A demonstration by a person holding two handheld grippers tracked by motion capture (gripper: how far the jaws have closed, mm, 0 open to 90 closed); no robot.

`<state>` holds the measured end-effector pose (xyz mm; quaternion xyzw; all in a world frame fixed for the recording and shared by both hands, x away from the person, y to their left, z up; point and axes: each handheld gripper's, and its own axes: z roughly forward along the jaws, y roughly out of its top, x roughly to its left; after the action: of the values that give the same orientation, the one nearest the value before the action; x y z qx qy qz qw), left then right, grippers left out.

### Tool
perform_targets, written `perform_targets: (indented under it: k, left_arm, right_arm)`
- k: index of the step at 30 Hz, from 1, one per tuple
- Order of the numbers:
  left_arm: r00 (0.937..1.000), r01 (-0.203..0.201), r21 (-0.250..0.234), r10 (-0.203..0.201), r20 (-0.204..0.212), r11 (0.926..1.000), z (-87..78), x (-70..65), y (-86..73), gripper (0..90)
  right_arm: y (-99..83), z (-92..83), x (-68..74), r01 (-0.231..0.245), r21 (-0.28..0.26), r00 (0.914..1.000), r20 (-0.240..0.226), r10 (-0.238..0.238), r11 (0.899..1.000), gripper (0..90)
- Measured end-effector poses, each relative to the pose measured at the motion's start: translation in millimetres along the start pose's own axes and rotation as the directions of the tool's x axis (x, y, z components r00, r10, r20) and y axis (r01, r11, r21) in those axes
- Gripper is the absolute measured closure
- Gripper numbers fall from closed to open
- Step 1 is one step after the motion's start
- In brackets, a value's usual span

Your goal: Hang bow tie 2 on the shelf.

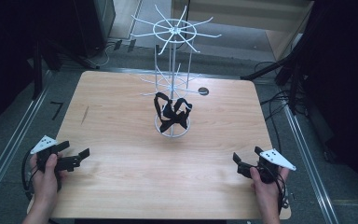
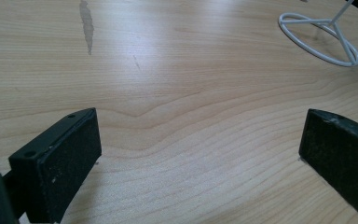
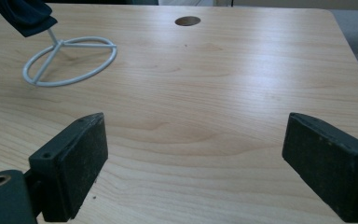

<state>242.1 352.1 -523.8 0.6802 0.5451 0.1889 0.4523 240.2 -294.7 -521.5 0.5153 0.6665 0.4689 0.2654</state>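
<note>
Wooden counter (image 1: 121, 140), bare but for a white wire display rack (image 1: 173, 70) mid-counter with a black strap bundle (image 1: 171, 113) hung low on it, apparently untouched; my left tool (image 1: 77, 158) and right tool (image 1: 239, 164), both spread and empty, rest at the near corners, nothing yet begun.

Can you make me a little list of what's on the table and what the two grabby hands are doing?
table: light wooden table, with a small round hole near the far edge
stand: white wire stand upright at the middle, ring base, spokes at two levels
on the stand: black straps hanging low, just above the base
left gripper: held in a hand at the near left corner, fingers wide apart, nothing between them
right gripper: held in a hand at the near right corner, fingers wide apart, nothing between them
</note>
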Motion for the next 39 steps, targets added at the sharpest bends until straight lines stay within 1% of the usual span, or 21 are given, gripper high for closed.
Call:
perform_targets:
  k: [1, 3, 5, 11, 14, 15, 17, 18, 24, 30, 34, 39]
  left_arm:
    - [1.0000, 0.000, 0.000, 0.000, 0.000, 1.0000, 0.0, 0.0, 0.0, 0.0]
    - [1.0000, 0.001, 0.000, -0.001, -0.001, 1.0000, 0.1, 0.0, 0.0, 0.0]
    - [1.0000, 0.001, 0.000, -0.001, -0.001, 1.0000, 0.0, 0.0, 0.0, 0.0]
    - [1.0000, 0.000, 0.002, 0.000, 0.000, 1.0000, 0.1, -0.4, -0.1, 0.0]
    - [1.0000, -0.001, 0.002, 0.001, -0.001, 1.0000, -0.1, -0.7, -0.2, 0.0]
    - [1.0000, 0.001, 0.002, -0.001, 0.000, 1.0000, 0.0, -0.6, -0.2, 0.0]
    - [1.0000, 0.001, 0.003, -0.001, 0.000, 1.0000, 0.0, -0.6, -0.2, 0.0]
    - [1.0000, 0.001, 0.003, -0.001, 0.001, 1.0000, 0.0, -0.5, -0.2, 0.0]
    - [1.0000, 0.001, 0.003, -0.001, 0.001, 1.0000, 0.0, -0.5, -0.2, 0.0]
    - [1.0000, 0.001, 0.003, -0.001, 0.001, 1.0000, 0.0, -0.5, -0.2, 0.0]
    - [1.0000, 0.001, 0.003, -0.001, 0.000, 1.0000, 0.0, -0.6, -0.2, 0.0]
    - [1.0000, 0.001, 0.003, -0.001, 0.000, 1.0000, 0.0, -0.5, -0.2, 0.0]
  right_arm:
    - [0.0, 0.0, 0.0, 0.000, 0.000, 1.0000, 0.000, 0.000, 1.000, 7.1]
    - [-3.2, -3.3, -4.8, -0.010, 0.006, 0.9999, 0.009, 0.010, 1.000, 7.1]
    - [-4.2, -4.2, -6.9, -0.005, 0.006, 0.9999, 0.016, 0.005, 1.000, 7.1]
    - [-10.6, -13.0, -18.7, -0.019, 0.009, 0.9991, 0.037, 0.019, 1.000, 7.1]
    - [-14.0, -16.7, -22.4, -0.018, 0.020, 0.9988, 0.046, 0.018, 1.000, 7.1]
    - [-15.4, -17.3, -24.2, -0.007, 0.023, 0.9986, 0.052, 0.005, 1.000, 7.1]
    - [-16.9, -18.4, -25.1, -0.010, 0.029, 0.9984, 0.055, 0.008, 1.000, 7.0]
    - [-19.4, -20.6, -28.5, -0.009, 0.035, 0.9982, 0.060, 0.006, 0.999, 7.0]
    - [-23.1, -29.0, -37.8, -0.036, 0.020, 0.9968, 0.072, 0.034, 0.999, 7.0]
    - [-28.6, -36.3, -44.9, -0.042, 0.027, 0.9957, 0.084, 0.040, 0.999, 7.0]
    - [-32.6, -41.3, -51.6, -0.063, 0.029, 0.9935, 0.096, 0.060, 0.998, 7.0]
    - [-36.9, -46.2, -55.9, -0.067, 0.041, 0.9926, 0.104, 0.062, 0.997, 6.6]
